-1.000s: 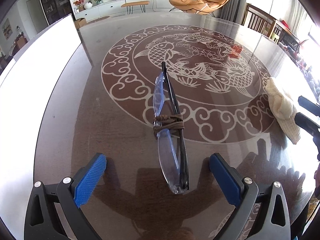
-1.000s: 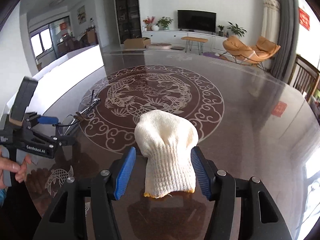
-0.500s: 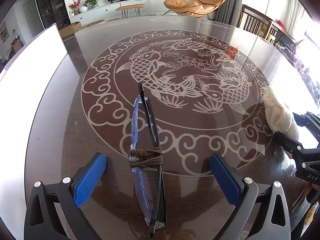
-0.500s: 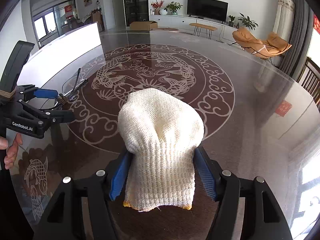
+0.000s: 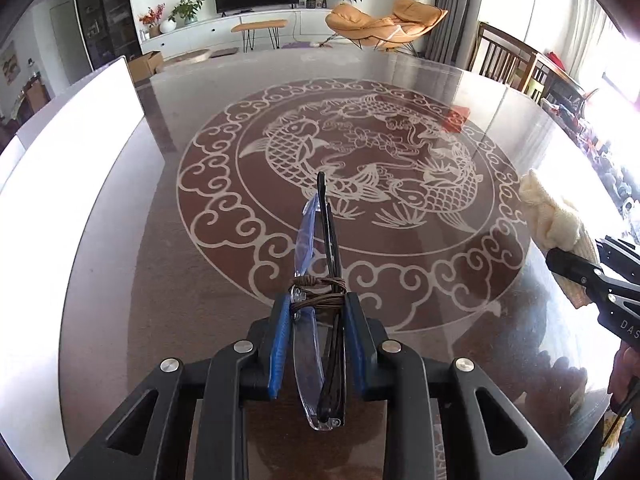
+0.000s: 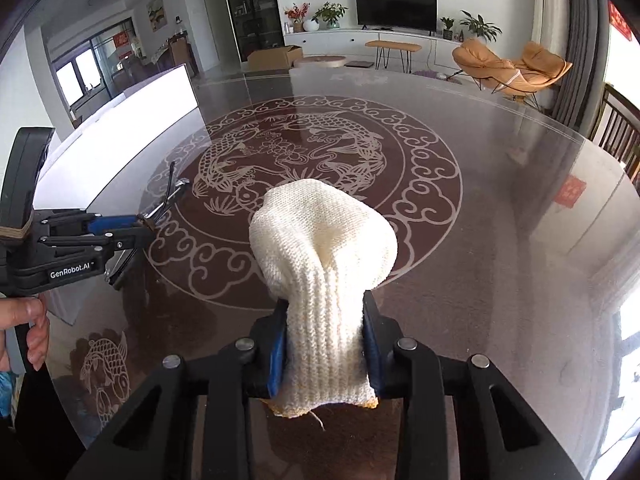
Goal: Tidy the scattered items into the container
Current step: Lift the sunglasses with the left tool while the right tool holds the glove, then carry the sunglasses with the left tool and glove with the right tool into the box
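Observation:
Folded black-framed glasses with a brown cord wound round the middle are clamped between the blue pads of my left gripper; the far end sticks out forward over the table. My right gripper is shut on a cream knitted glove, pinching its cuff so the rest bulges forward. In the left wrist view the glove and right gripper show at the right edge. In the right wrist view the left gripper with the glasses is at the left.
The round glass table has a koi and cloud pattern. A long white container runs along the table's left side; it also shows in the right wrist view. Wooden chairs stand at the far right.
Both grippers have closed: the left on the glasses, which lay between its open fingers before, and the right on the glove's cuff. Both items look lifted a little.

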Demonstrator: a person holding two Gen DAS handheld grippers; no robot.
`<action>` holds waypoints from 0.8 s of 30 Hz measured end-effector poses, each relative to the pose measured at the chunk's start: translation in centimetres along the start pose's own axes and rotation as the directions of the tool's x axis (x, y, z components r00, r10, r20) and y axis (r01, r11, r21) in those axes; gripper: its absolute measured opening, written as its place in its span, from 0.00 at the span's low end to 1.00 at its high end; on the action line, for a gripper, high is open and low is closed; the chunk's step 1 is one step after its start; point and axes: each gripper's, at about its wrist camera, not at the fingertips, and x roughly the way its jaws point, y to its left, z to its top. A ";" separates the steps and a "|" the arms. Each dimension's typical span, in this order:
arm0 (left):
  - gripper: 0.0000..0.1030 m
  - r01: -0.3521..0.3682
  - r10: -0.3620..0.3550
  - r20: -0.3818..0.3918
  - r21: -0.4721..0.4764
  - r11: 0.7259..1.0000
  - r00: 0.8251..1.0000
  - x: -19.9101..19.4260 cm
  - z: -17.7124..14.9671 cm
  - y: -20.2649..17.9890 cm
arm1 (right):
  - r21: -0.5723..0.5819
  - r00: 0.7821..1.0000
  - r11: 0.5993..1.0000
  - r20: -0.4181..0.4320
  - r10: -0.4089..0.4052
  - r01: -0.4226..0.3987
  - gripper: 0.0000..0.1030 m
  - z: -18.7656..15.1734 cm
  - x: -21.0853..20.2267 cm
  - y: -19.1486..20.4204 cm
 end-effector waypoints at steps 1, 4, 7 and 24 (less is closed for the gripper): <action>0.26 0.004 -0.003 0.016 -0.003 1.000 1.000 -0.8 0.0 0.1 | 0.005 1.000 1.000 0.014 0.008 -0.008 0.31 0.1 -0.7 0.2; 0.26 0.047 -0.045 0.049 -0.032 0.998 0.998 -3.1 0.4 0.8 | 0.002 0.998 1.000 0.063 0.025 -0.025 0.31 1.0 -3.3 1.1; 0.26 0.077 -0.073 0.067 -0.061 0.995 0.995 -4.5 0.8 2.0 | -0.024 0.997 0.999 0.074 0.037 -0.036 0.31 2.1 -4.7 2.2; 0.26 0.010 0.051 0.286 -0.208 0.978 0.957 -21.0 0.2 17.7 | -0.244 0.926 0.905 0.063 0.372 -0.348 0.31 10.8 -4.8 22.4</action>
